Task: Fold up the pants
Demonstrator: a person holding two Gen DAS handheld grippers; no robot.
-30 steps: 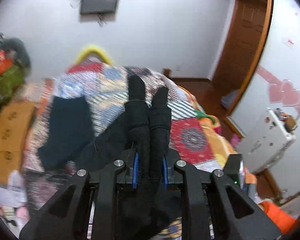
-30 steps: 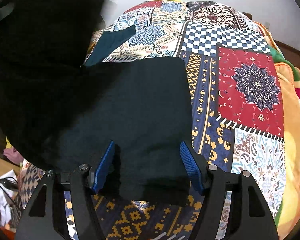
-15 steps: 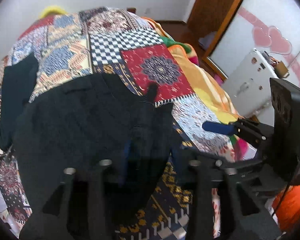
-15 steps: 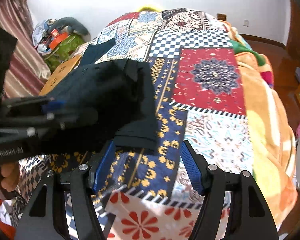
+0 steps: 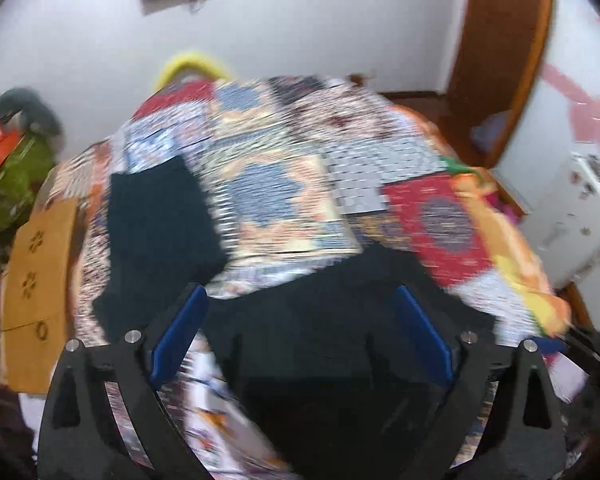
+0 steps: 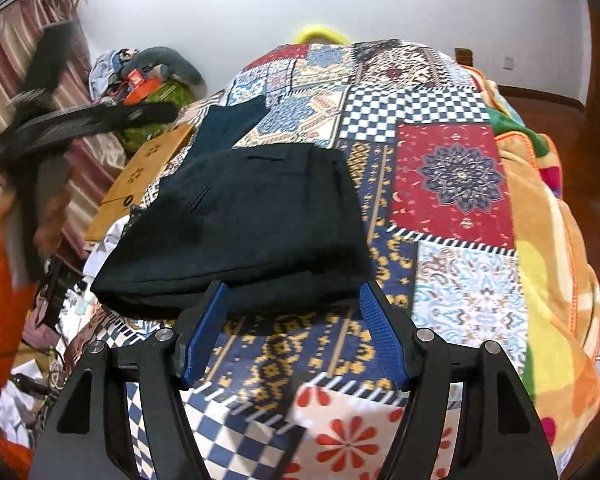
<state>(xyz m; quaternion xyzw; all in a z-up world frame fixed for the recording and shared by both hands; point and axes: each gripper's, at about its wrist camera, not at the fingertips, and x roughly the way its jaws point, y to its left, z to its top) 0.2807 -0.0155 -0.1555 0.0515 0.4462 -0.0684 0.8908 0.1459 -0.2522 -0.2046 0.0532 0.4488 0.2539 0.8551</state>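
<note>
The black pants (image 6: 252, 224) lie folded in a flat stack on the patchwork bedspread (image 6: 452, 184), near its left front side. In the blurred left wrist view the pants (image 5: 332, 328) spread below and between the blue pads. My left gripper (image 5: 300, 332) is open and empty just above the pants; from the right wrist view it hangs raised at the far left (image 6: 60, 128). My right gripper (image 6: 292, 328) is open and empty, with its tips at the near edge of the stack.
A second dark folded garment (image 6: 228, 128) lies farther back on the bed's left side, also in the left wrist view (image 5: 156, 232). A cardboard box (image 6: 140, 176) and a clutter pile (image 6: 148, 80) sit beside the bed. A white cabinet (image 5: 572, 224) stands to the right.
My left gripper let go of the pants, opened and drew back up to the left. The pants now lie folded on the bed. My right gripper stayed open and backed off to the stack's near edge.
</note>
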